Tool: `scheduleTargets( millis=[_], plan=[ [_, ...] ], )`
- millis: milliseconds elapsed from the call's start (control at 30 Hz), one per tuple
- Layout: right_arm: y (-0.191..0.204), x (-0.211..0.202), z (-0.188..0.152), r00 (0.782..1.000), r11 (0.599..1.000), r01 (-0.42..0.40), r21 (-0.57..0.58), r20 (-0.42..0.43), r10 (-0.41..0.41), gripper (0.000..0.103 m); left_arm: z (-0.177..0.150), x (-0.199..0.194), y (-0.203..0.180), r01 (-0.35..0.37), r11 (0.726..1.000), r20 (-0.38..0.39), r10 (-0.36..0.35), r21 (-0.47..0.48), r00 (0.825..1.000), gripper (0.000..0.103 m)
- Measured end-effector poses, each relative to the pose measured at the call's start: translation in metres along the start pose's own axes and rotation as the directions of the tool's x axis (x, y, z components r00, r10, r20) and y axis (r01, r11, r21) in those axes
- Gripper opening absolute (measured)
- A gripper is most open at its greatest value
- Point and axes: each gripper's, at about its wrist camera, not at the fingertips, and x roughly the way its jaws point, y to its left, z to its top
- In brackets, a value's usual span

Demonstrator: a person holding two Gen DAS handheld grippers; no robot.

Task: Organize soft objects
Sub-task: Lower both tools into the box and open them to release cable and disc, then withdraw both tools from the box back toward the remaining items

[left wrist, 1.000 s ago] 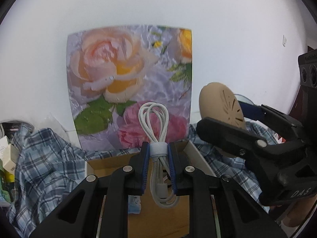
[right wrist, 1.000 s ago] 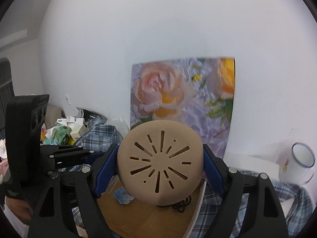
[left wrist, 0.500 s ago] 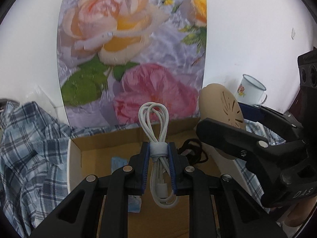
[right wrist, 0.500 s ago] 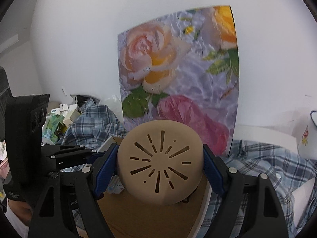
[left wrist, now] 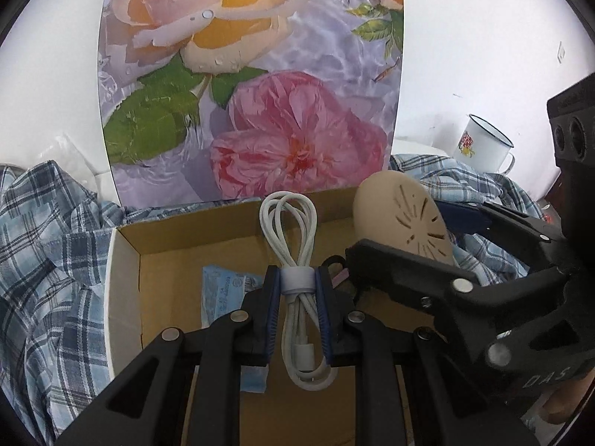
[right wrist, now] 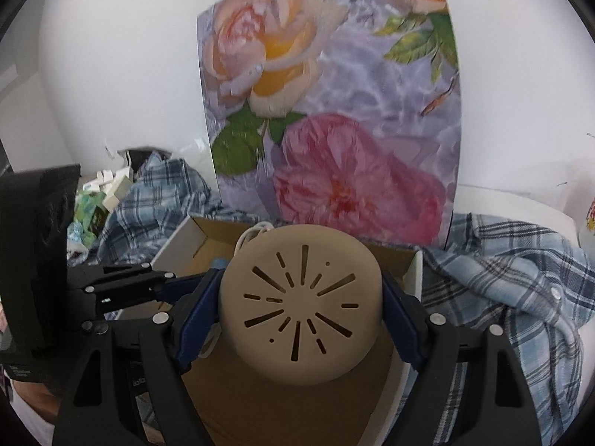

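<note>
Blue-padded fingers of the left gripper [left wrist: 296,308] pinch a coiled white cable bound with a grey strap [left wrist: 293,256] at lower centre of the left wrist view, its loops hanging over the open brown cardboard box with white outer walls [left wrist: 122,278]. A pale blue packet [left wrist: 223,290] lies on the box floor, left of the cable. Over the box's right side the right gripper [right wrist: 301,308] clamps a round beige cap with radiating slots [right wrist: 301,308] — pads pressed on both its sides. Blue plaid cloth [right wrist: 502,278] lies crumpled around the box. A floral rose-printed panel [left wrist: 260,74] stands upright behind it, and a white enamel mug with a blue rim [left wrist: 483,145] sits at the right.
</note>
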Motion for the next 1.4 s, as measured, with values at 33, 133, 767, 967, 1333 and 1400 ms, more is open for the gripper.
scheduleTargets(
  millis=[33, 133, 767, 967, 1333, 1400],
  plan=[
    [0.0, 0.002, -0.001, 1.0, 1.0, -0.003, 0.003, -0.006, 0.003, 0.081, 0.0, 0.001, 0.0, 0.003, 1.0, -0.004, -0.003, -0.002, 1.0, 0.02],
    [0.0, 0.004, -0.001, 1.0, 1.0, -0.011, 0.009, -0.014, 0.011, 0.081, -0.002, 0.002, 0.001, 0.007, 1.0, -0.01, -0.007, -0.005, 1.0, 0.02],
    [-0.006, -0.005, 0.0, 1.0, 0.999, 0.009, 0.047, 0.021, -0.01, 0.102, 0.0, -0.001, 0.009, -0.127, 0.991, 0.008, 0.127, -0.04, 0.992, 0.103],
    [-0.002, -0.006, 0.0, 0.999, 1.0, 0.022, 0.015, 0.024, -0.023, 0.102, -0.001, -0.001, 0.009, -0.127, 0.991, 0.018, 0.128, -0.029, 0.992, 0.103],
    [0.005, -0.016, 0.004, 0.997, 0.998, 0.055, -0.03, 0.052, -0.054, 0.103, 0.005, -0.02, 0.009, -0.143, 0.99, 0.057, 0.144, -0.014, 0.988, 0.103],
    [0.006, -0.023, 0.007, 0.996, 0.998, 0.05, -0.027, 0.07, -0.048, 0.103, 0.008, -0.029, 0.01, -0.147, 0.989, 0.077, 0.148, -0.021, 0.986, 0.103]
  ],
)
